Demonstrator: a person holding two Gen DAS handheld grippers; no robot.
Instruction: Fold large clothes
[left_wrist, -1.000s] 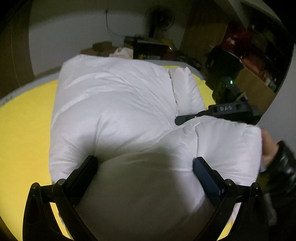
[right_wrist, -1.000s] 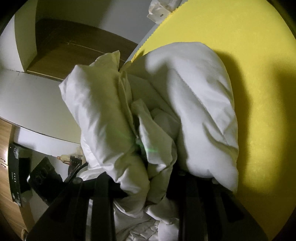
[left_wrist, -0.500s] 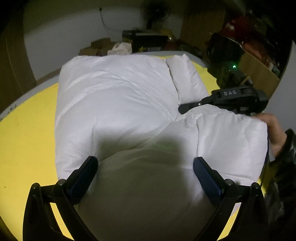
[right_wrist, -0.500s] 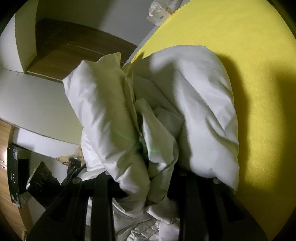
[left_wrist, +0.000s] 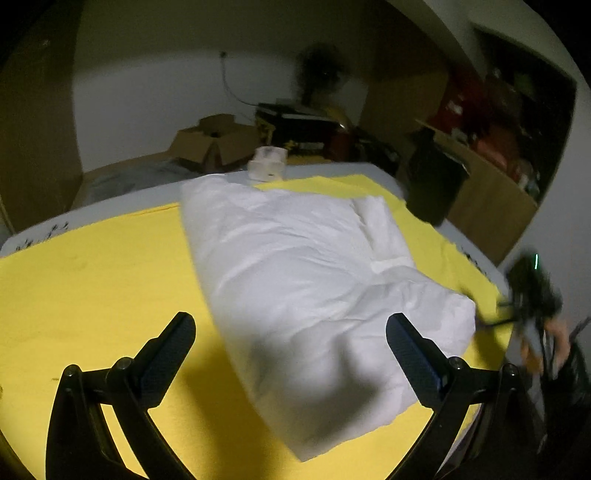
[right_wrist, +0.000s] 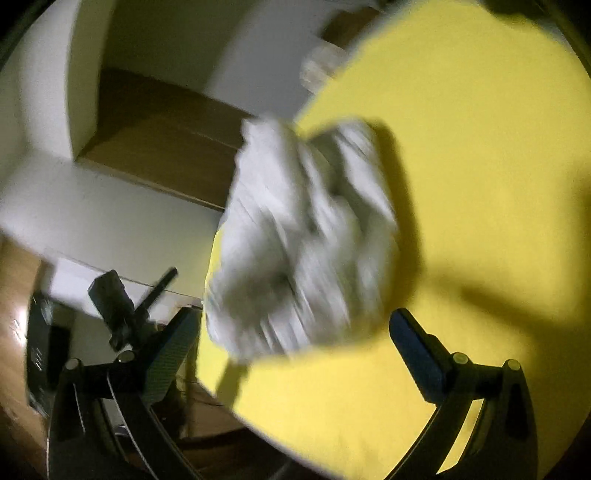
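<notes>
A white puffy garment (left_wrist: 314, 280) lies folded into a thick oblong bundle on the yellow cloth (left_wrist: 96, 280). My left gripper (left_wrist: 290, 326) hangs above and behind its near end, open, with its pads clear of the fabric. In the right wrist view the garment's bunched end (right_wrist: 306, 240) is blurred and lies ahead of my right gripper (right_wrist: 295, 321). That gripper's jaws are opening wide, and nothing is pressed between the pads. In the left wrist view the right gripper (left_wrist: 528, 291) is a dark blur off the table's right edge, with a hand under it.
The yellow cloth covers a pale table (left_wrist: 110, 201) whose edge runs along the back and right. A small white object (left_wrist: 267, 168) sits at the far edge. Cardboard boxes (left_wrist: 214, 144), a black bin (left_wrist: 436, 184) and cluttered shelves (left_wrist: 498, 122) stand beyond.
The right gripper has let go of the bunched fabric, spread its jaws and pulled back. The left gripper has lifted up and away from the garment, which now lies free.
</notes>
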